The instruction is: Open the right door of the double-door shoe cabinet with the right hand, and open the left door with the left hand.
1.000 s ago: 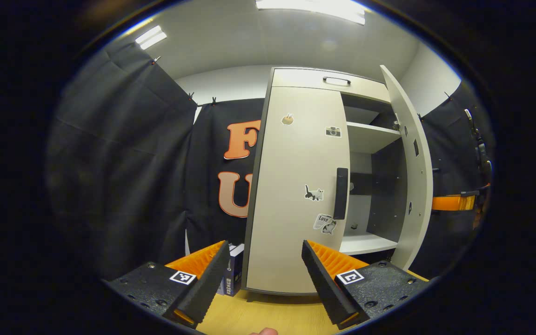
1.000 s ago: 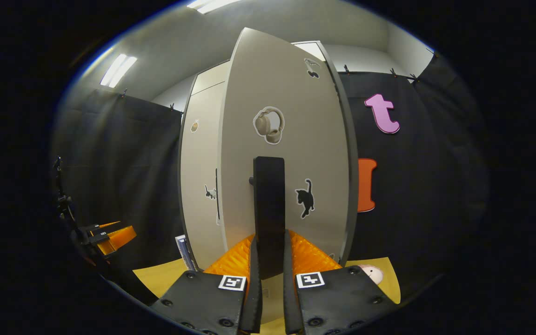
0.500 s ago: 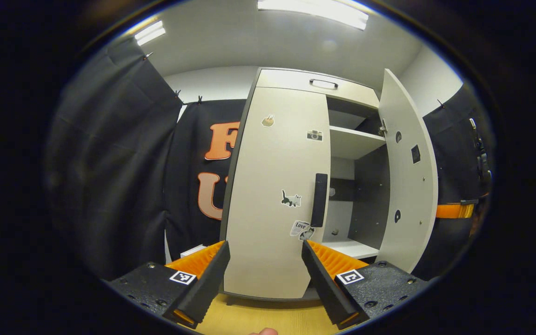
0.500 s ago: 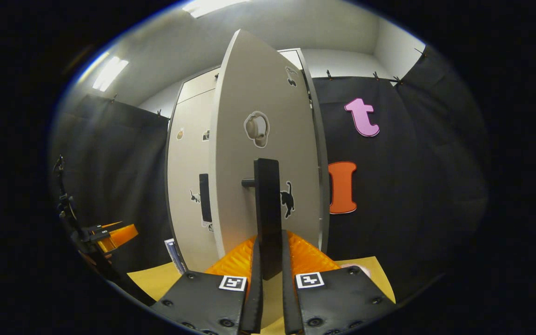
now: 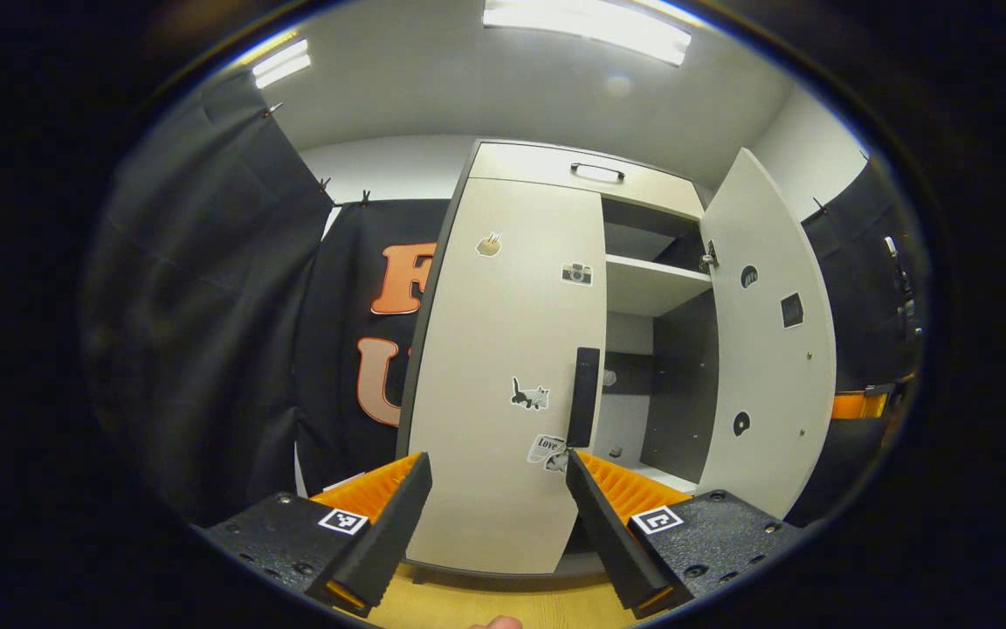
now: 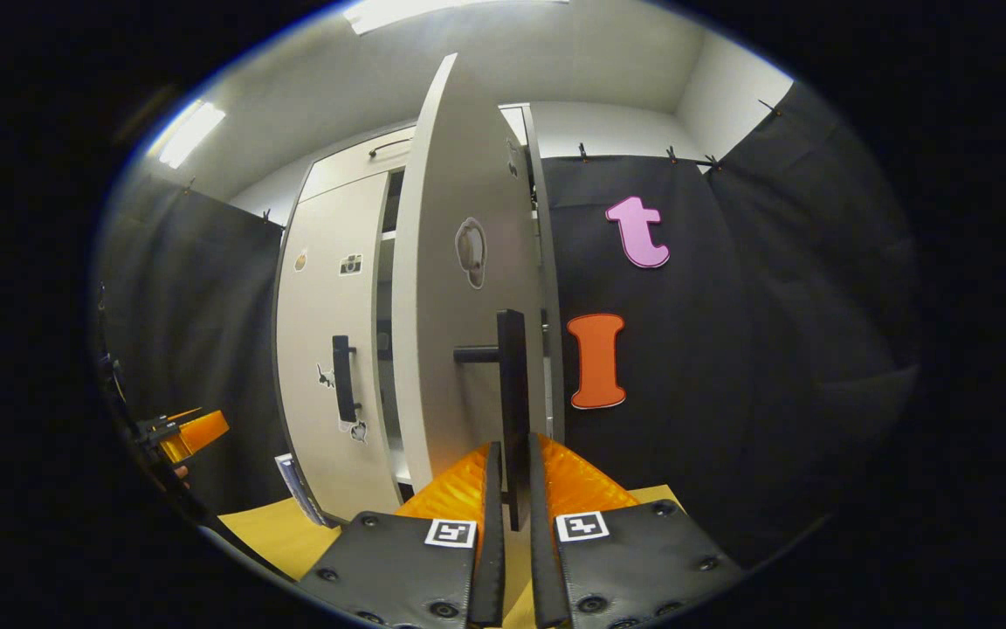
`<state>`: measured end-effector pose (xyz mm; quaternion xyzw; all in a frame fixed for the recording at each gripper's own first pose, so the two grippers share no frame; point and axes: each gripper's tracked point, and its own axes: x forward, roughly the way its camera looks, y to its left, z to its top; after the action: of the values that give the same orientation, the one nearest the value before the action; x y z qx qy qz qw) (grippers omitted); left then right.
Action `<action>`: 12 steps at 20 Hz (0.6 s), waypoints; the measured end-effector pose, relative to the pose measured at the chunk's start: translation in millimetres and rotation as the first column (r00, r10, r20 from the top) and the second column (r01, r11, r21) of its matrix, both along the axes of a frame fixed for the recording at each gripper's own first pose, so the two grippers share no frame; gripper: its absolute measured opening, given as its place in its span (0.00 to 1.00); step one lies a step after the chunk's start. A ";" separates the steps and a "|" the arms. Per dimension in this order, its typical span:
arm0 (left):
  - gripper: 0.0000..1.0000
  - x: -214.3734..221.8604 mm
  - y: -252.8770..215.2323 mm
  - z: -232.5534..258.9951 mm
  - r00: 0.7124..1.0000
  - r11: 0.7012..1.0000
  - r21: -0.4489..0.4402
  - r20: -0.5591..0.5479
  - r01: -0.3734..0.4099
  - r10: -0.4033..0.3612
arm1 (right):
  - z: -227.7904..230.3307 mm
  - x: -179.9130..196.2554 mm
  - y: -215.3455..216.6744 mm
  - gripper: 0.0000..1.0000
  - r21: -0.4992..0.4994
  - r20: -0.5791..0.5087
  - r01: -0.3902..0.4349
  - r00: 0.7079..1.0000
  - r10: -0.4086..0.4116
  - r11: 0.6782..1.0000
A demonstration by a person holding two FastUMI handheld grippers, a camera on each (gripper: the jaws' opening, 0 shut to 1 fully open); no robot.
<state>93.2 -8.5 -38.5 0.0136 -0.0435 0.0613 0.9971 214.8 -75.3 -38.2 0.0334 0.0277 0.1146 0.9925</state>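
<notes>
The pale shoe cabinet's left door (image 5: 503,367) is closed, and its black vertical handle (image 5: 584,397) stands just above the right finger of my left gripper (image 5: 499,524). That gripper is open and a short way in front of the door, holding nothing. The right door (image 5: 769,349) is swung well out, showing shelves inside. In the right gripper view this right door (image 6: 459,332) appears nearly edge-on. My right gripper (image 6: 510,515) is shut on the right door's black handle (image 6: 512,384). The left door (image 6: 328,349) and my left gripper (image 6: 189,432) show at the far left.
A drawer with a dark pull (image 5: 597,171) tops the cabinet, and a shelf (image 5: 651,284) shows inside. The cabinet stands on a yellow wooden surface (image 6: 272,533). A small box (image 6: 293,485) leans by its left side. Black cloth walls close in on both sides.
The right door has swung wider open with my right gripper on its handle. My left gripper, still open, has shifted so the left door's handle now sits closer to its fingers.
</notes>
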 end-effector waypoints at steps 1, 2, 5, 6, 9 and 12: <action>0.94 0.1 -0.7 0.7 1.000 1.000 0.002 0.002 0.001 -0.001 | 0.0 0.0 -0.2 0.20 0.000 0.001 0.003 1.000 -0.003 1.000; 0.94 1.6 -1.0 2.2 1.000 1.000 0.007 0.003 0.001 -0.001 | 0.7 1.3 -1.3 0.20 0.004 0.002 0.008 1.000 -0.008 1.000; 0.94 12.5 -7.0 6.3 1.000 1.000 0.011 0.003 0.017 -0.017 | 0.7 3.7 -8.4 0.20 0.009 0.004 0.036 0.999 -0.036 0.999; 0.94 16.7 -9.0 6.9 1.000 1.000 0.007 -0.001 0.023 -0.023 | 0.4 4.2 -11.4 0.20 -0.004 0.006 0.049 0.999 -0.049 0.999; 0.94 30.4 -10.1 10.2 1.000 1.000 0.008 -0.018 0.017 -0.017 | 3.5 6.0 -29.5 0.17 -0.050 0.025 0.102 0.995 -0.101 0.993; 0.94 48.3 -15.9 16.7 0.999 0.999 0.002 -0.024 0.035 -0.035 | 10.5 2.8 -52.9 0.17 -0.047 0.034 0.153 0.988 -0.151 0.987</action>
<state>141.5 -24.4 -21.9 0.0145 -0.0319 0.0439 0.9984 217.6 -128.2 -27.8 0.0091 0.0129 0.0385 0.9991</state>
